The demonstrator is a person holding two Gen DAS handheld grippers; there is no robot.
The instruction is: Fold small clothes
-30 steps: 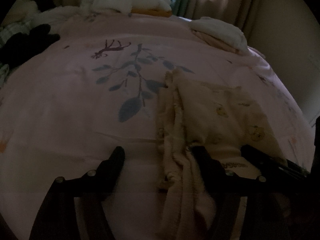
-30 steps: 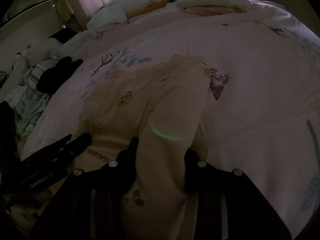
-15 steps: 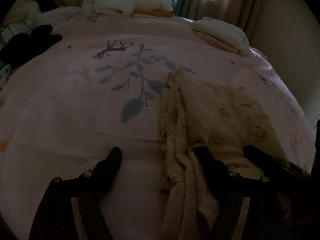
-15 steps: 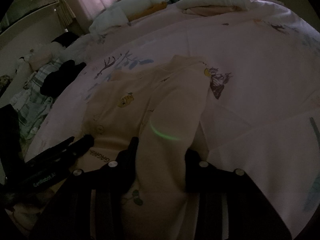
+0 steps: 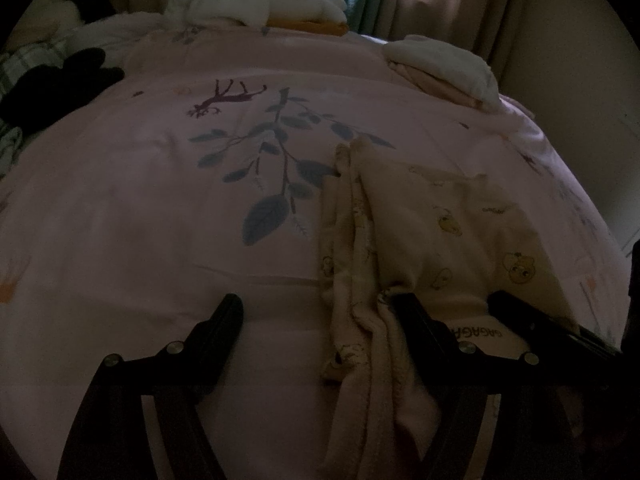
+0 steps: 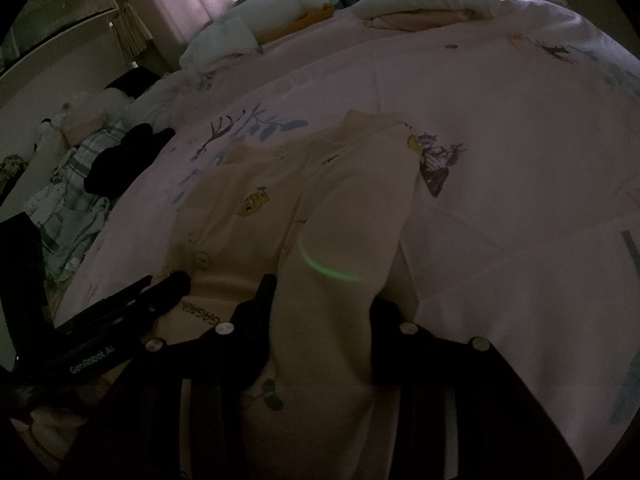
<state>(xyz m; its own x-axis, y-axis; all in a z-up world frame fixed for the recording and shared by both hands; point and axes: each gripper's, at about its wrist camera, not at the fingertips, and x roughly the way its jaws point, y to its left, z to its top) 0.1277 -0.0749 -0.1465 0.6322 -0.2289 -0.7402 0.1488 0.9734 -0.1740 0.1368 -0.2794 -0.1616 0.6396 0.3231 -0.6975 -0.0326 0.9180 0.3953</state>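
A small cream baby garment of soft knit cotton, printed with little yellow bears [image 5: 452, 236], lay partly folded on the pink leaf-printed bedspread [image 5: 160, 208], its near hem toward both tools. It looked light, limp and apt to slump, so the doubled edges near the hem seemed the best hold. The left gripper [image 5: 316, 312] had its jaws spread wide, straddling the garment's bunched left edge without pinching it. The right gripper [image 6: 324, 292] also stood with jaws apart, a fold of cloth mounded between them; whether they pressed it I could not tell. Farther up the bed sat a stack of folded white and peach laundry [image 6: 424, 6] and a dark garment [image 5: 52, 84].
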